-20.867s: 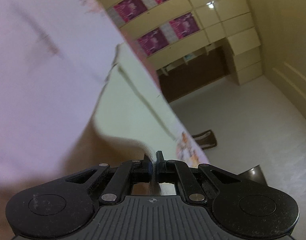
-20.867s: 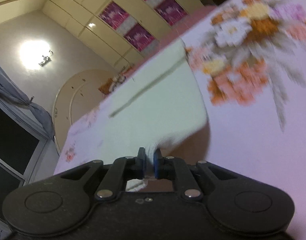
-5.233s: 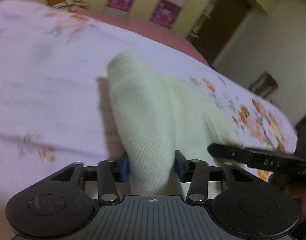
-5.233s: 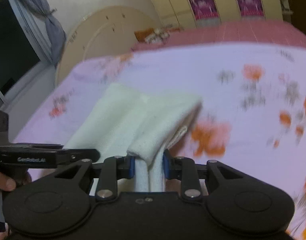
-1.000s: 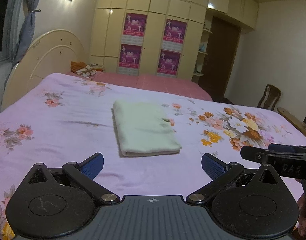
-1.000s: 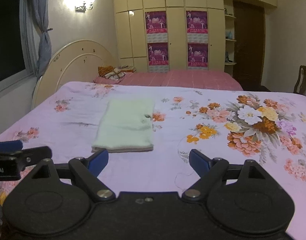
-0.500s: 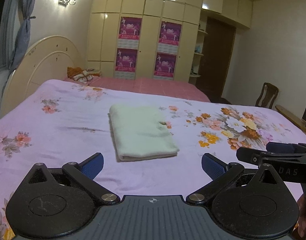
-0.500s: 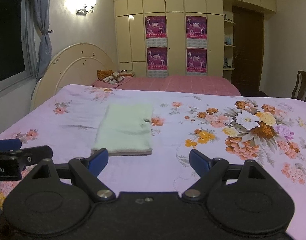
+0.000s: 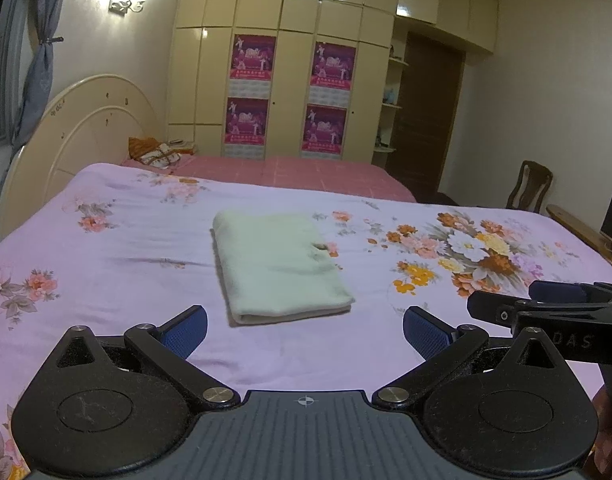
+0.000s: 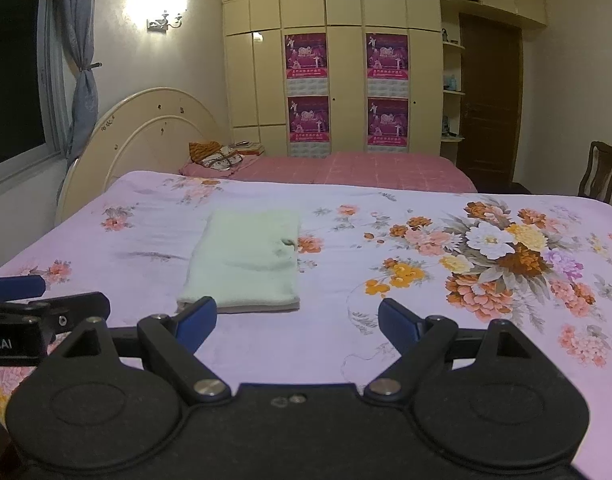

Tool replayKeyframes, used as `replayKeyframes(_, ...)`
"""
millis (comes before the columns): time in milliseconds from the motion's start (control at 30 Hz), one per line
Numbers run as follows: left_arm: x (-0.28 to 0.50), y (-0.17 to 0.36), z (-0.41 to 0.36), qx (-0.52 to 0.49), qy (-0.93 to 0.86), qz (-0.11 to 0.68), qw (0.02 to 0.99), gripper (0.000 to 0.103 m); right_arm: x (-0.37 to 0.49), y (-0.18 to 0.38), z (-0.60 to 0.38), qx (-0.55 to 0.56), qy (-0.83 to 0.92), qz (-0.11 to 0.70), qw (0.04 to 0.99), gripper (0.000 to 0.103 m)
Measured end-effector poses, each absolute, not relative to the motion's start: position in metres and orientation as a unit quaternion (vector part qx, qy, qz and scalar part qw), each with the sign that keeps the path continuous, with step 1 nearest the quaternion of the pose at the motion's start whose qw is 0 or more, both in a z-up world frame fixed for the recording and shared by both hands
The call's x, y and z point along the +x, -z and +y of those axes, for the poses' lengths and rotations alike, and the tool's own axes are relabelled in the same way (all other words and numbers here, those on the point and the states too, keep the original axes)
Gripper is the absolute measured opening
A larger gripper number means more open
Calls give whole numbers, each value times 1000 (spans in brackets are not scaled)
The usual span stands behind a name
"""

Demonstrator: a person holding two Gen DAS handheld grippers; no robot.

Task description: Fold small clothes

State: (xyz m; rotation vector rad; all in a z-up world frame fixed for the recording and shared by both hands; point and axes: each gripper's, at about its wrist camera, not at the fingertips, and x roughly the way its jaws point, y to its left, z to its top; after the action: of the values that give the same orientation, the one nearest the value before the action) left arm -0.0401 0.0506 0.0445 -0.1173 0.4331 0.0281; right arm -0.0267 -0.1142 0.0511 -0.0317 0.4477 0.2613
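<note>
pale green cloth (image 9: 280, 264), folded into a flat rectangle of several layers, is seen lying on the lilac flowered bedsheet (image 9: 118, 264), ahead of both tongs and touched by neither. the left gripper (image 9: 305, 330) is held with its blue pads spread wide and nothing between them; the right gripper (image 10: 297, 320) is likewise spread and empty, and its left pad overlaps the cloth's near corner in the picture only. the folding step is judged to be finished, the piece set down and let go. if a further garment is to be folded, it would have to be fetched, though none is seen within reach. the cloth's edges are seen fairly square, stacked layers showing at the near edge, with a small dark mark at its right side. a soft, limp handling is to be expected.
</note>
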Motion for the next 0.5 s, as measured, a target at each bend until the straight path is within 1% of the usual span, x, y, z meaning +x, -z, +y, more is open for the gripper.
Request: replayKeyframes(500, -36, -43, 50, -56, -14, 216, 975, 103, -25, -49, -111, -16, -125, 220, 967, 87)
